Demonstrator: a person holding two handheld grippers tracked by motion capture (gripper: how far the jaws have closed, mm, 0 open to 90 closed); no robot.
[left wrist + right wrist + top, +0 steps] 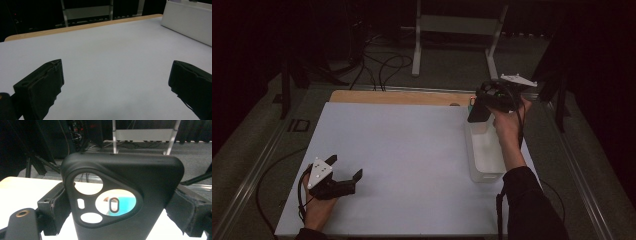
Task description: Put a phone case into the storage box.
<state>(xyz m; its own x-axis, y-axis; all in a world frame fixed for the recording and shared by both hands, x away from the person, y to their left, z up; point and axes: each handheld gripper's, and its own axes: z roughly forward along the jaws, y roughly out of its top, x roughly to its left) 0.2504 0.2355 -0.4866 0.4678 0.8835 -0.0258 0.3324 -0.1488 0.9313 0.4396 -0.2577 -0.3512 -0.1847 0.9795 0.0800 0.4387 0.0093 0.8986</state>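
Note:
A black phone case (125,195) with several camera cutouts stands upright between the jaws of my right gripper (120,207), which is shut on it. In the high view that gripper (484,107) holds the case (478,111) above the far end of a white bin (486,155) at the table's right. My left gripper (346,167) rests low at the front left of the white table (407,145), its jaws wide apart and nothing between them. In the left gripper view the same gripper (116,80) shows bare white surface between its fingers.
A teal object (472,103) sits by the bin's far end, seen through the case cutouts (122,203). A wooden strip (402,96) edges the table's far side. A metal stand (457,30) and cables lie on the floor beyond. The bin wall (187,22) is far right of the left gripper.

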